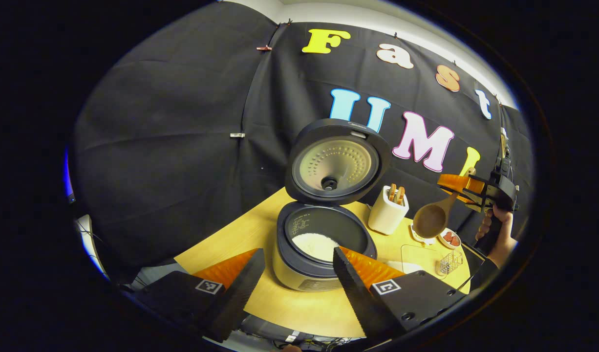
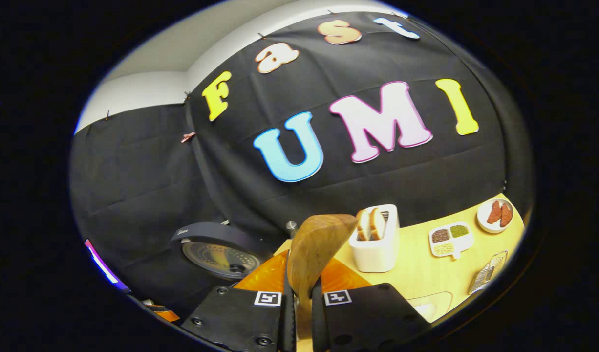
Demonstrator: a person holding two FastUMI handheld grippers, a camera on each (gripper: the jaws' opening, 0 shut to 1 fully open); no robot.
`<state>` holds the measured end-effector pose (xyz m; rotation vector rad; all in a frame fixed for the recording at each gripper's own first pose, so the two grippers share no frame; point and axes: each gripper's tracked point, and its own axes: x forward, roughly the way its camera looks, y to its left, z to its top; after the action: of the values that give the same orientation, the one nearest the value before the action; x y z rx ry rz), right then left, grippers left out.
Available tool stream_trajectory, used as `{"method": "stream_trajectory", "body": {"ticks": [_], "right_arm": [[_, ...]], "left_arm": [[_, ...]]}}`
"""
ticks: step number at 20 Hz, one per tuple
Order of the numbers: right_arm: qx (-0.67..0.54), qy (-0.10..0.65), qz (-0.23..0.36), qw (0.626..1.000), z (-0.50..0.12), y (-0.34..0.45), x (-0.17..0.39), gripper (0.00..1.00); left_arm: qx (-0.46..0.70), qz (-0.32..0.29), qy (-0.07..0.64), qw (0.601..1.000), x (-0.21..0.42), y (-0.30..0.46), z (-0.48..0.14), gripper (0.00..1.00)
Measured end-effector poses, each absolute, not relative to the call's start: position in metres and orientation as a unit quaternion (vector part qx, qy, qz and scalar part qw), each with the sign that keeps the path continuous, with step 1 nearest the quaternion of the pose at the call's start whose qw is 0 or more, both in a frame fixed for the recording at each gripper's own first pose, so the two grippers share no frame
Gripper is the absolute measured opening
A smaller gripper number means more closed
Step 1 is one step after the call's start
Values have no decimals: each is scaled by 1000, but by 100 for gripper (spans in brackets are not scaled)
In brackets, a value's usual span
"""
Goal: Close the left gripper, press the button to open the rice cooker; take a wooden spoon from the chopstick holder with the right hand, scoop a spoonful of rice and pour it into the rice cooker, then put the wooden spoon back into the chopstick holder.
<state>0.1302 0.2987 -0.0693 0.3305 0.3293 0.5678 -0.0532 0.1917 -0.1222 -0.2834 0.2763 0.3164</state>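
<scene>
A: Judging by the left gripper view, how much of the task is done?

B: The rice cooker is seen with its lid raised, so the button press is taken as done. White rice lies in the inner pot. The wooden spoon is held aloft by the right gripper, to the right of the cooker and above the table; its bowl looks empty. It cannot be told whether the rice was already poured or was there from the start.

A: And what is left?

B: At least the return of the spoon to the chopstick holder, which stands just right of the cooker. A scoop and pour may also be owed.

A: How are the jaws set?

B: In the right gripper view, the right gripper is clenched on the wooden spoon, both fingers pressed on its handle. The left gripper is held released, its jaws spread wide with nothing between, near the front of the cooker.

A: What can be counted?

B: One cooker, one spoon in hand, one holder with two wooden pieces standing in it, one divided dish of three compartments, one small plate, and one wire rack at the far right.
</scene>
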Motion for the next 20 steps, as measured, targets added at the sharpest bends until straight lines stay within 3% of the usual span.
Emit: {"method": "stream_trajectory", "body": {"ticks": [12,20], "right_arm": [[205,144,123,960,-76,109,182,17],[222,139,-6,965,-119,-28,221,17]], "left_arm": [[-139,156,135,969,-24,141,-106,95],[-146,165,151,964,1,108,-113,95]]}}
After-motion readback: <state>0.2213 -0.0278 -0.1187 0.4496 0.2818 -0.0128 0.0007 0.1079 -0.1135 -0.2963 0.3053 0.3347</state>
